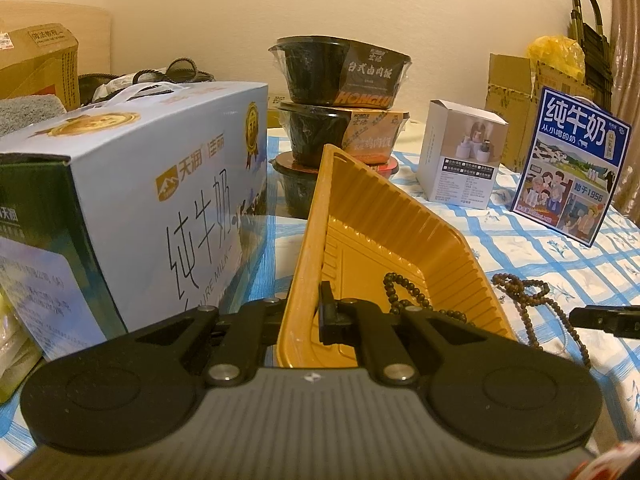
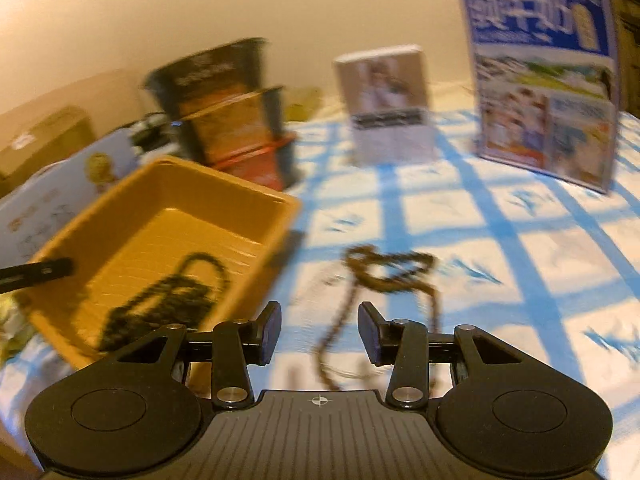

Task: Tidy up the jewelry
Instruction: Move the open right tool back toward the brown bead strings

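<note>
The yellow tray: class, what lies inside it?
Inside the yellow tray lies one dark bead string; the left gripper hides part of the floor.

Glossy ribbed plastic tray [image 1: 384,216], printed cloth tablecloth [image 1: 560,248], matt beaded necklace [image 1: 520,290].

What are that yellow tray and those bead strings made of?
The tray looks like thin moulded plastic: glossy, with ribbed walls. The beads in it and those on the cloth look like dark brown wood, matte and small, though that's uncertain.
</note>
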The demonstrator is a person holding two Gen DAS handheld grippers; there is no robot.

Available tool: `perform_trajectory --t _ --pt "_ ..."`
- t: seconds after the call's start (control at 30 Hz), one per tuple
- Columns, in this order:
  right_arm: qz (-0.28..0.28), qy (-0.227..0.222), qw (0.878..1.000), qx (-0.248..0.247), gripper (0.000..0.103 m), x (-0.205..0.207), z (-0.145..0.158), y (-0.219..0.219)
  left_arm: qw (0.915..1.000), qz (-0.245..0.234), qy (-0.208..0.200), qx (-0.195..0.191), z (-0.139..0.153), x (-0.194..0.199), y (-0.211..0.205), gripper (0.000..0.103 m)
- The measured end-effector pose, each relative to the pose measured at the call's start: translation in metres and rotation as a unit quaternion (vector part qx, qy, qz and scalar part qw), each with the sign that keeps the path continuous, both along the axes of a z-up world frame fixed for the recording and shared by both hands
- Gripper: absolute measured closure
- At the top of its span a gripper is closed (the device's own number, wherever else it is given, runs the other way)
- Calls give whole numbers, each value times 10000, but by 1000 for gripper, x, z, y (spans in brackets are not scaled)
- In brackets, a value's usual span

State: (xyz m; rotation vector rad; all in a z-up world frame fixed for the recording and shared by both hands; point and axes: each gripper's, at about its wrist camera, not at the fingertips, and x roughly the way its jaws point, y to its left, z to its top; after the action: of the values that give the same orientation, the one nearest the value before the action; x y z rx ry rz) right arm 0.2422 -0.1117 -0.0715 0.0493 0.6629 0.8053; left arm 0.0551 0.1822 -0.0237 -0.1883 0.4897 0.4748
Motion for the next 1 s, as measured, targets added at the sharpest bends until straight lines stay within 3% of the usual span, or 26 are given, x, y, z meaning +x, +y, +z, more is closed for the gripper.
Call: perform_trajectory --t 0.37,0.7,0.83,1.0 --pt "-353 149 9989 -269 60 15 -15 -13 10000 10 3 -3 0 0 0 97" --pt "56 30 9995 -311 61 22 -12 19 10000 30 12 0 -1 2 2 97" --pt "163 57 9987 -471 73 30 -18 33 10000 29 13 -3 -1 2 2 97" --pt "119 126 9981 -589 77 43 -24 45 10000 31 12 -5 -1 2 2 97"
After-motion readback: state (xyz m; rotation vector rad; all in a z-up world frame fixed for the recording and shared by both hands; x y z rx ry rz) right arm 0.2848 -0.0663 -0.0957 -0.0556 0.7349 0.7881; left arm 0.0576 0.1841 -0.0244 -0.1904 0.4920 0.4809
